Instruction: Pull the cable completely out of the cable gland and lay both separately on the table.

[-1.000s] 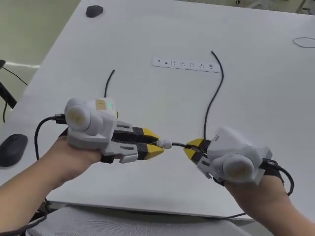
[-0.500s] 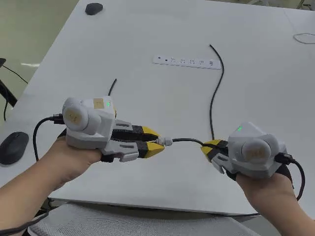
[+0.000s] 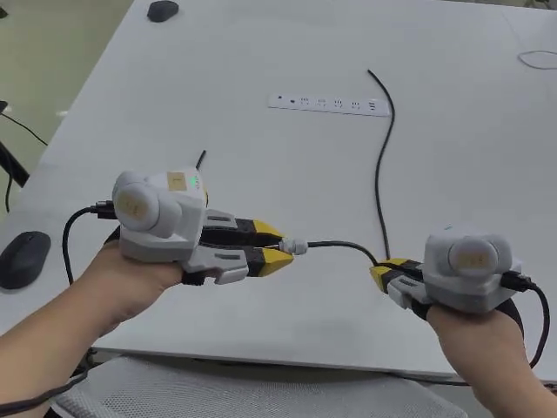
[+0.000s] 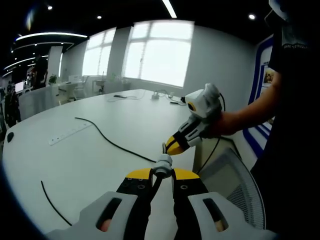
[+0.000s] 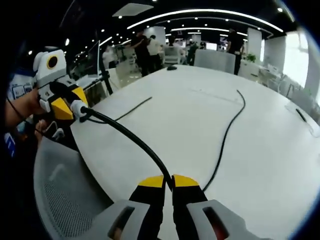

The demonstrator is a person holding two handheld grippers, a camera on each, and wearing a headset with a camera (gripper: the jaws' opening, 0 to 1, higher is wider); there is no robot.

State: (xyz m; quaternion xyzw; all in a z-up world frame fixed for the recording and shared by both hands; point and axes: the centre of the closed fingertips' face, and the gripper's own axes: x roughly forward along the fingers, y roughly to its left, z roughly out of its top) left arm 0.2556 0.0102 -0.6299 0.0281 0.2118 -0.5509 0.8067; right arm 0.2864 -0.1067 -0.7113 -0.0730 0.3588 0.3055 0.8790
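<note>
- left gripper (image 3: 278, 252): jaws clamped on the cable gland (image 3: 294, 248), held in the air over the near edge of the table (image 3: 261, 70). it sits much where it did a second ago.
- short tail (image 3: 201, 158) of the cable, on the table beyond the left gripper: less of it shows than a second ago. this suggests cable has been drawn through the cable gland.
- cable (image 3: 344, 246), span between the two grippers: longer than before and slightly arched. it still enters the cable gland, so the pull looks partly done and nothing is laid down yet.
- right gripper (image 3: 383, 270): jaws closed on the cable. it has moved off to the right, from just beside the cable gland to well apart from it.
- far run of the cable: it lies on the table from the right gripper to past the end of the power strip (image 3: 329, 104).
- left gripper view: shows the cable gland (image 4: 162, 162) end-on, nipped between the yellow tips. the head view gives this grip from the side. the right gripper (image 4: 172, 146) stands just ahead.
- right gripper view: the cable (image 5: 130, 137) passes between the closed tips and runs unbroken to the cable gland (image 5: 77, 108) in the left gripper (image 5: 67, 107). the tail trails off behind it across the table.
</note>
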